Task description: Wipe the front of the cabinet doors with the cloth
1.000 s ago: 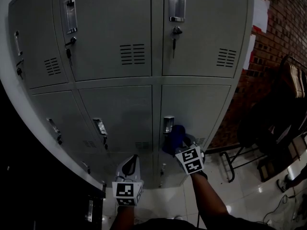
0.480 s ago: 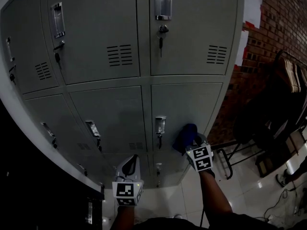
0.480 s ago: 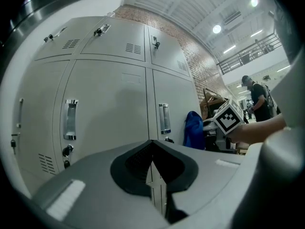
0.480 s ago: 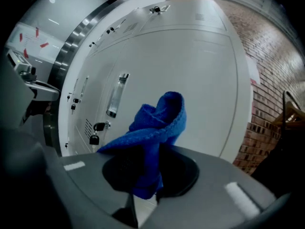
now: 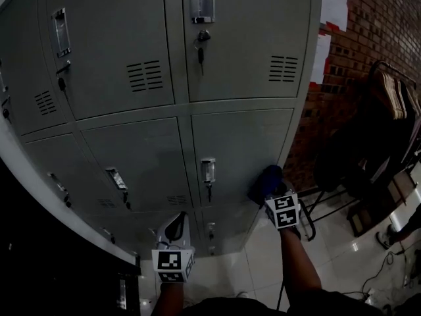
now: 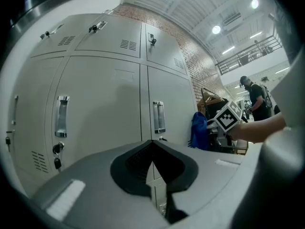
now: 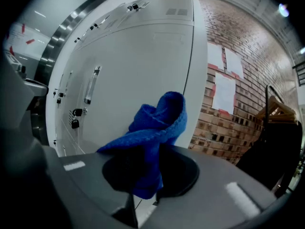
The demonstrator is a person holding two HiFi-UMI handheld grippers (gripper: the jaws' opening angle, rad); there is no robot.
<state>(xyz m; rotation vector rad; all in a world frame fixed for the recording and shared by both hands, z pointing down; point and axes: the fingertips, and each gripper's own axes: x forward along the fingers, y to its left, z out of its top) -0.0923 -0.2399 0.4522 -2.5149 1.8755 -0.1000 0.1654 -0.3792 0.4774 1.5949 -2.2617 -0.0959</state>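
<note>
Cloth (image 7: 155, 123): blue, pinched tight in the right gripper (image 7: 145, 194), on the door (image 5: 240, 147) just ahead.
Left gripper (image 6: 155, 180): closed, empty.
Change: cloth slid right; door nearly wiped.

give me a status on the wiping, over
Right gripper shut on blue cloth, at right-hand cabinet door. Left gripper shut, empty. Door handle left of cloth.
</note>
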